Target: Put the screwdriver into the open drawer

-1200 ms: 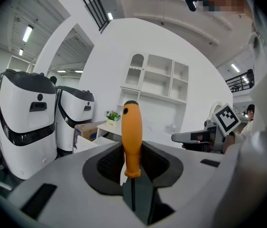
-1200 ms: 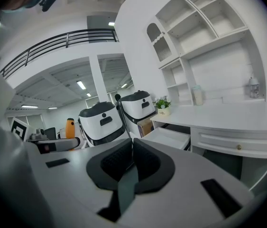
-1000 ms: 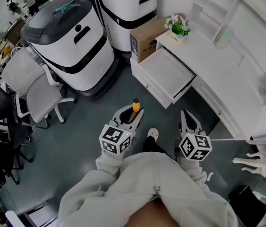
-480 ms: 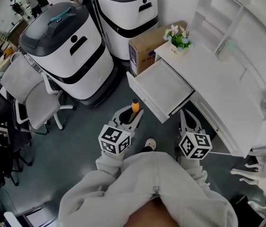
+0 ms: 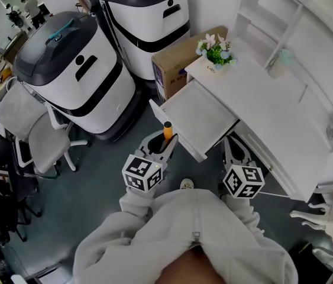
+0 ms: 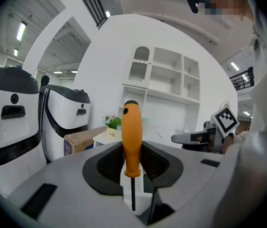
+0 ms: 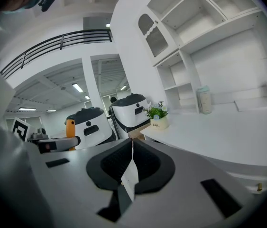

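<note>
Left gripper (image 6: 133, 148) jaws clamp screwdriver (image 6: 132, 132); from above only orange handle end shows. Right gripper (image 7: 132, 144) jaws closed together.

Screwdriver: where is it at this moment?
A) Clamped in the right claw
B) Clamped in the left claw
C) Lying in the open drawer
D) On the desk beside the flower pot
B: in the left gripper view the screwdriver stands handle up, its orange handle pinched between the pads of the left claw; the head view shows the drawer empty.
</note>
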`<state>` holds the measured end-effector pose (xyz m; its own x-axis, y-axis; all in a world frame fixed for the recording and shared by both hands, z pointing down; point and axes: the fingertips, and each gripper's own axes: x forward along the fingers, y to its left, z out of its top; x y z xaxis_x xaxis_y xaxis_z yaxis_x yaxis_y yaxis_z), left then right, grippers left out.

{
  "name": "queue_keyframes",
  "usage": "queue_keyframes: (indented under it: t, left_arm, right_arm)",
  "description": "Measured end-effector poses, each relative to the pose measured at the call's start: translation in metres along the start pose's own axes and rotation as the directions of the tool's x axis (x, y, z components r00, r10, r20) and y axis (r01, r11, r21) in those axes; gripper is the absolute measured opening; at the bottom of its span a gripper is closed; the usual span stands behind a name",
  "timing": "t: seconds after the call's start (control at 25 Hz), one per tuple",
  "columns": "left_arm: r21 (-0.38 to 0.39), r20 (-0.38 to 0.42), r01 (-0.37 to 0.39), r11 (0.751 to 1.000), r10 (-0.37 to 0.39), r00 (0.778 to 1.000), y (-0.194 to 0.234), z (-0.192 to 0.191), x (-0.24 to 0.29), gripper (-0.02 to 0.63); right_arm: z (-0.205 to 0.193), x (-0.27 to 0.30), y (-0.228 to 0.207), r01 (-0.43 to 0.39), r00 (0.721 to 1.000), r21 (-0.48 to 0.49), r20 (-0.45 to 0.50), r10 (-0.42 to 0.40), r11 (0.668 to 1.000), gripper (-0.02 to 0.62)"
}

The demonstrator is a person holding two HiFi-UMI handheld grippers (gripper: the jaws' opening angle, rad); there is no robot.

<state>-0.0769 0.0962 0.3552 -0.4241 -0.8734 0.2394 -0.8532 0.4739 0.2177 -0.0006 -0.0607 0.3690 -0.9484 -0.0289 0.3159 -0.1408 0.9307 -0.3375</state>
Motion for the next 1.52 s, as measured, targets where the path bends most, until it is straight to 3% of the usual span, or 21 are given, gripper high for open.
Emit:
queue_keyframes:
  t: [0.48,0.92,1.24,1.52]
  left_arm:
    - [-0.009,-0.013,0.046,0.999,-0.046,0.999,-0.005,-0.007,0.025,0.11]
    - [0.07,-0.056,0.184,0.98,-0.18,0.982,0.004,0.01,0.079,0.109]
    - [0.075,-0.176,0.303,0.95,-0.287,0.942,0.024,0.0,0.13,0.11]
    - [0.085,-0.292,0.429,0.899,-0.389,0.874,0.03,-0.015,0.173,0.109]
  right_arm:
    - [-0.004,0.018,-0.009,-0.005,1.0,0.014,-0.018,0.005,1.0,0.034]
    - [-0.004,0.044,-0.022,0.064,0.998,0.083,-0.02,-0.063,0.994,0.034]
    - [-0.002,0.074,-0.04,0.165,0.986,0.133,-0.054,-0.159,0.977,0.034]
    - [-0.004,0.091,-0.054,0.27,0.962,0.172,-0.087,-0.258,0.947,0.035]
